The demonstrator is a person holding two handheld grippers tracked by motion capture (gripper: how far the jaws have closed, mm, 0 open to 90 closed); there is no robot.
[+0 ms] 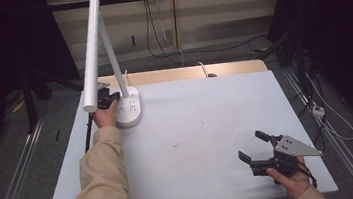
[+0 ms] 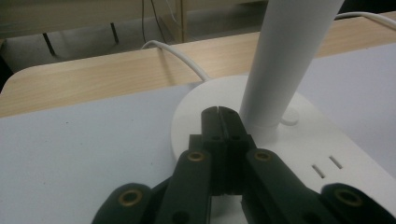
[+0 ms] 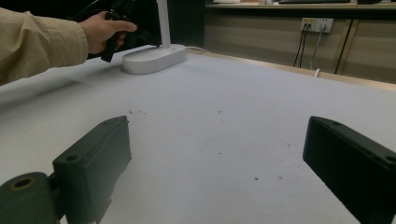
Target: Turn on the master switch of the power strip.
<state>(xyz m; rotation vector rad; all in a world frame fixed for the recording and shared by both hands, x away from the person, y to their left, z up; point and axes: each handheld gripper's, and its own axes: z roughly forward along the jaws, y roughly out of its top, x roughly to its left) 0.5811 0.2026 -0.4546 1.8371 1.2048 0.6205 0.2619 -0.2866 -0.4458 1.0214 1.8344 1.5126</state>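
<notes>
The table (image 1: 207, 126), covered with a pale sheet and showing a strip of bare wood along its far edge, carries one large thing: a white desk lamp (image 1: 92, 48) that stands at the far left corner. Its long tube head leans out toward the person, held up by a slanted arm which rises from an oval base (image 1: 131, 112) with socket slots on top. A white cable (image 2: 177, 53) leaves the base and runs over the wooden edge. The left gripper (image 2: 219, 114) is at this base; in the left gripper view its two jaws are pressed together with nothing between them, and their tips rest on or just above the base, right beside the foot of the lamp's arm. I judge that the step in hand is to press a switch or touch control on the base, though I cannot see any button under the tips. The next move probably calls for a short, straight push downward, gentle enough that the base does not slide. The right gripper (image 1: 256, 151) waits well apart, low over the near right part of the table, with its jaws spread wide and empty.
</notes>
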